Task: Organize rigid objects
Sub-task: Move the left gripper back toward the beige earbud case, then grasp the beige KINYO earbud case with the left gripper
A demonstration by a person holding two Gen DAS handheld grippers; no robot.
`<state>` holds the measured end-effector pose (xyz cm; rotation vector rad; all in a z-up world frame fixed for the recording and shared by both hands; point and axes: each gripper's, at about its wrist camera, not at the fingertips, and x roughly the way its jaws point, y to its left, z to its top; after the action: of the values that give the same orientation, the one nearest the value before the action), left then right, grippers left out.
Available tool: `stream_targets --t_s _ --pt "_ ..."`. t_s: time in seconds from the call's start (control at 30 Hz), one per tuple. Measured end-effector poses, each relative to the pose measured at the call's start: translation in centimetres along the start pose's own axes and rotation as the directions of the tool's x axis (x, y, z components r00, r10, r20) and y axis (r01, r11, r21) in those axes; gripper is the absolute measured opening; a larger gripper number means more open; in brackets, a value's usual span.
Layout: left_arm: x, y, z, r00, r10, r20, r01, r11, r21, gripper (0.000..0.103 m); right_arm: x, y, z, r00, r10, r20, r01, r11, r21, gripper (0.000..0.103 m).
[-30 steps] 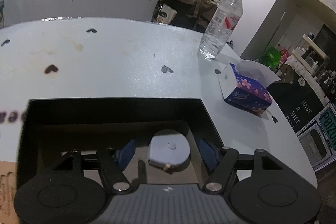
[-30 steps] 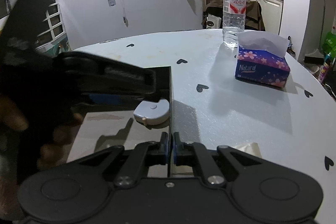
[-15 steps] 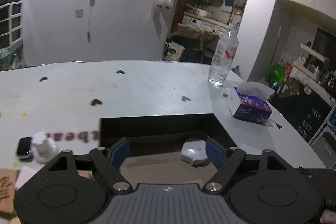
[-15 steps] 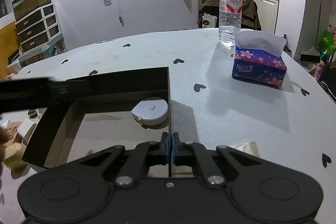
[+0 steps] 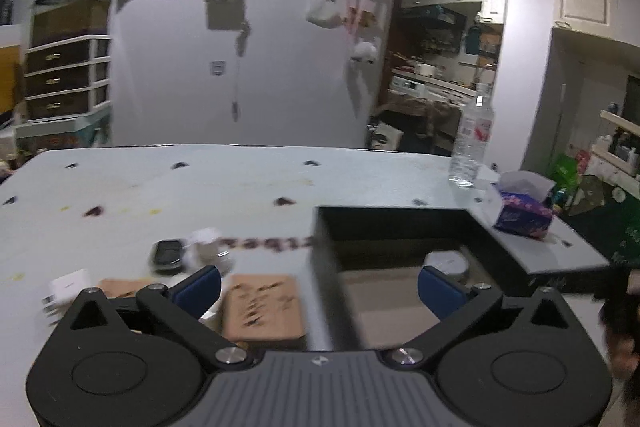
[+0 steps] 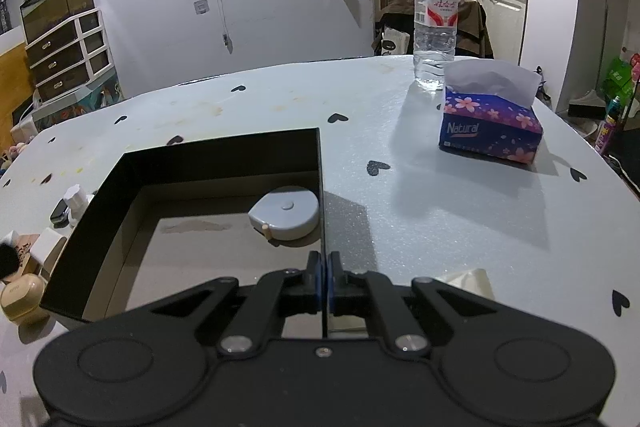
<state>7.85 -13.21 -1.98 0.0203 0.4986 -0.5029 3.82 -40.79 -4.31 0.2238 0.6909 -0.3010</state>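
Nearest in the right wrist view, the right gripper (image 6: 323, 277) is seen with its jaws pressed together on the thin right wall of the black box (image 6: 224, 151), so the box is held steady on the table (image 6: 420, 195). In the left wrist view, the left gripper (image 5: 318, 287) is seen with its jaws wide apart after they have just been opening, and nothing is between them. 1 item, the round white tape measure (image 6: 286, 213), is already lying inside the box, in its far right corner against the wall. The step in hand is judged to be the reach for the next item. Just left of the box, several small things are waiting: a brown card (image 5: 262, 307), a white plug (image 5: 66, 287), a small white bottle (image 6: 76, 201), a dark oval case (image 5: 168, 255) and a beige case (image 6: 22, 301). For the next move, 1 of them has to be centred between the open jaws; they lie close together, so a neighbour may be pushed. Further away, a tissue box (image 6: 490, 127) and a water bottle (image 6: 435, 23) are standing well apart from the work.
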Motion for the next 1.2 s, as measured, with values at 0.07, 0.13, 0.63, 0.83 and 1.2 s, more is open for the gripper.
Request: stream_targets --t_s 0.07,0.13,0.63,0.83,1.2 --pt "-0.7 1.2 -0.9 0.999 0.032 -0.003 -0.032 0.999 -0.016 0.103 0.0 0.1 -0.1 1.000 -0.004 0.001 0.004 1.000 -0.001 0.003" --pt "-1.2 2.5 -1.8 0.998 0.056 -0.016 -0.057 0.997 -0.045 0.103 0.0 0.2 -0.1 1.000 -0.009 0.002 0.009 1.000 -0.002 0.003" --pt "-0.8 5.4 -5.7 0.978 0.180 -0.100 -0.195 0.969 -0.155 0.103 -0.1 0.2 -0.2 1.000 -0.014 0.009 0.014 1.000 0.001 0.003" --pt "2.0 4.8 -5.2 0.966 0.195 -0.170 -0.226 0.956 -0.188 0.103 -0.1 0.2 -0.2 1.000 -0.014 0.009 0.014 1.000 0.001 0.003" --pt "4.2 5.4 -4.7 0.927 0.328 -0.183 -0.363 0.908 -0.210 0.102 -0.2 0.1 -0.2 1.000 -0.008 0.012 0.008 1.000 0.000 0.003"
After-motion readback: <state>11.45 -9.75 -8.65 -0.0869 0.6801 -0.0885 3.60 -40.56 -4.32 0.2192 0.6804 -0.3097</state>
